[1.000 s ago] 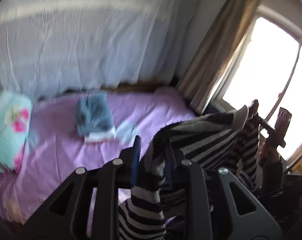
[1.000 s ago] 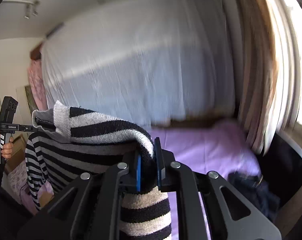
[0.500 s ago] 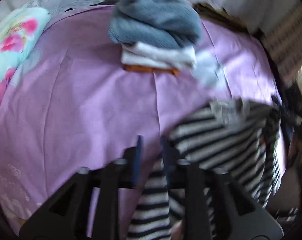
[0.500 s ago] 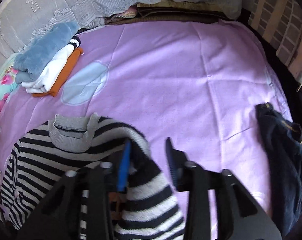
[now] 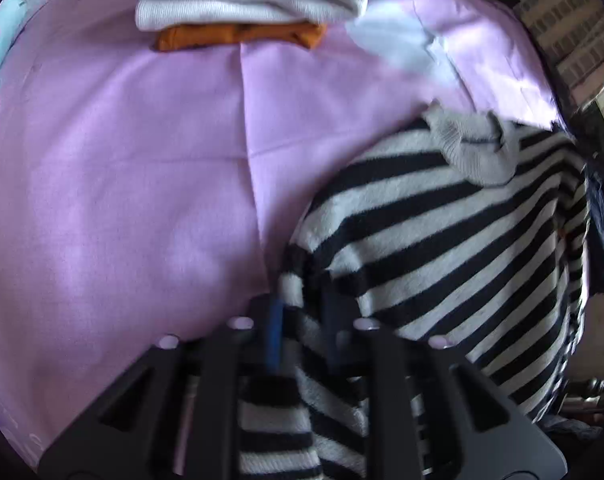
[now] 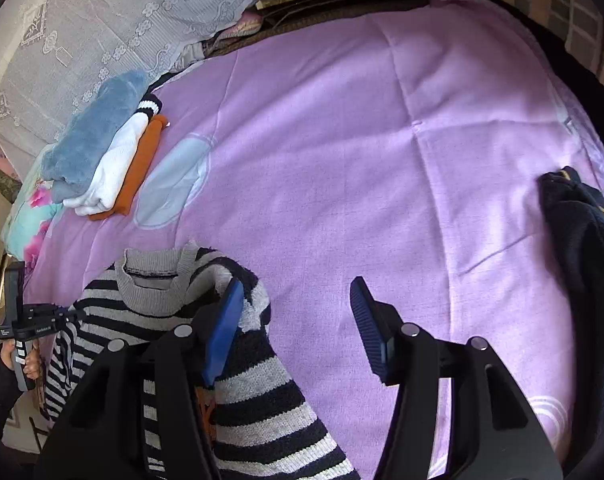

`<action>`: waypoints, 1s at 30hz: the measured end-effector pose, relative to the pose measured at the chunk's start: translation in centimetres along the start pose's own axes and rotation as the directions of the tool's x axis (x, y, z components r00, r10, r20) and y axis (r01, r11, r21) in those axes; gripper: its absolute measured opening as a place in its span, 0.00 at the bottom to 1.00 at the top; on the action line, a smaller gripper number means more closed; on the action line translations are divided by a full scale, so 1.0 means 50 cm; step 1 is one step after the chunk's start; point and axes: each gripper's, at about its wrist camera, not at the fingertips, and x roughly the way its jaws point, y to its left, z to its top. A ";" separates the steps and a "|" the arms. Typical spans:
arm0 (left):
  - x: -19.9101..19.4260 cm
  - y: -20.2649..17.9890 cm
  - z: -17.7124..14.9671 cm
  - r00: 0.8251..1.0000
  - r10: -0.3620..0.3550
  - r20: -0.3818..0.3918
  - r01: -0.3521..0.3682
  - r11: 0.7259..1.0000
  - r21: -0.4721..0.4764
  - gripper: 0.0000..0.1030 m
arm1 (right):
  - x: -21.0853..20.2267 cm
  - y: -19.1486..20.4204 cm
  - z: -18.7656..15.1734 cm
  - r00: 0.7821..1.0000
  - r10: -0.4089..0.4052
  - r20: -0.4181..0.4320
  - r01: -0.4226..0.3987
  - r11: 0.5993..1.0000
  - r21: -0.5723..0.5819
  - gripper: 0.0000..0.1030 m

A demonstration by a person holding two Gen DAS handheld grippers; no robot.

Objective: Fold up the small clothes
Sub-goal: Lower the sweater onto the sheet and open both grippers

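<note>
A black-and-grey striped sweater (image 5: 441, 240) lies collar-up on the purple bedsheet (image 5: 122, 180), near the bed's front edge. My left gripper (image 5: 303, 320) is shut on its shoulder, with striped knit pinched between the pads. In the right wrist view the sweater (image 6: 162, 308) spreads to the left. My right gripper (image 6: 294, 320) stands open, and the other shoulder hangs over its left blue pad (image 6: 226, 328) without being clamped. The left gripper (image 6: 18, 320) and the hand holding it show at that view's left edge.
A stack of folded clothes (image 6: 102, 160), blue on white on orange, sits at the bed's far left; the left wrist view shows the stack (image 5: 250, 0) close ahead. A dark navy garment (image 6: 581, 248) lies at the right edge. A floral pillow (image 6: 26, 216) and lace curtain (image 6: 102, 20) lie beyond.
Both grippers swung down from holding the sweater up in the air and laid it on the bed. The right gripper opened and released its shoulder; the left kept its grip.
</note>
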 end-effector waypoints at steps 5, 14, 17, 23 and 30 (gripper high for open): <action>-0.097 0.028 0.021 0.989 0.093 0.117 -0.089 0.995 -0.040 0.04 | -0.031 0.009 0.014 0.995 0.098 0.028 -0.097 0.995 -0.007 0.54; -0.115 0.119 0.091 0.970 0.225 0.098 -0.220 0.974 -0.060 0.04 | 0.083 0.131 0.012 0.992 0.074 -0.101 -0.090 0.982 -0.165 0.54; -0.083 0.131 0.075 0.970 0.231 0.076 -0.224 0.971 -0.087 0.05 | 0.111 0.128 0.015 0.981 0.135 -0.137 -0.152 0.981 -0.118 0.45; -0.116 0.159 0.070 0.970 0.220 0.106 -0.207 0.970 -0.124 0.08 | 0.050 0.156 0.022 0.998 0.031 -0.062 -0.045 0.968 -0.247 0.11; -0.150 0.250 0.124 0.944 0.305 0.130 -0.264 0.929 -0.261 0.02 | 0.197 0.115 0.058 0.967 -0.197 -0.162 0.143 0.946 -0.292 0.13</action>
